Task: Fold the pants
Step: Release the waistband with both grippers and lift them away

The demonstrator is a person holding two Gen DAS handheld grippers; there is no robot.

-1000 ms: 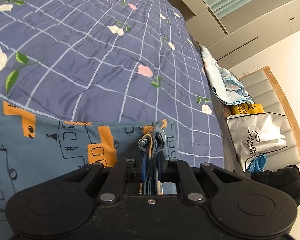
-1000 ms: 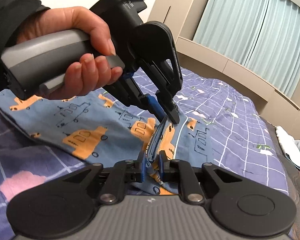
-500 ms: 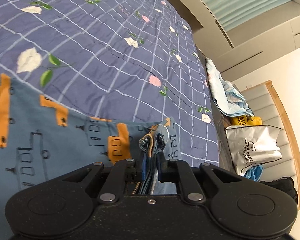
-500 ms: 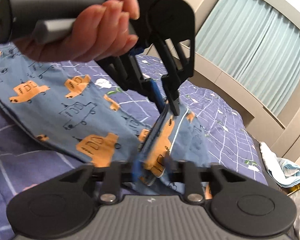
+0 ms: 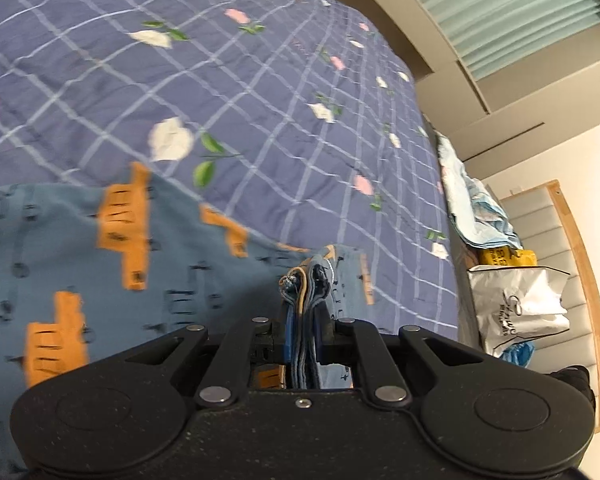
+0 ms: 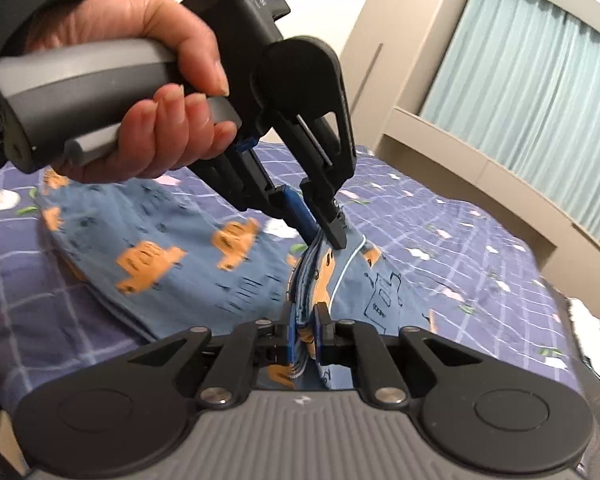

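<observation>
The pants (image 6: pixel 172 264) lie on the bed (image 5: pixel 260 92), long axis trailing left from both claws. The left gripper (image 5: pixel 303 332) clamps a bunched edge; the right gripper (image 6: pixel 305 338) is closing on the same edge. Both have lifted it since before. Only the right view shows the hand (image 6: pixel 148 92).

The left gripper (image 6: pixel 324 232) angles downward, jaws clamped on cloth, a hand (image 6: pixel 140 92) wrapped around its grey handle. The right gripper (image 6: pixel 305 336) has its jaws closing on bunched cloth.
</observation>
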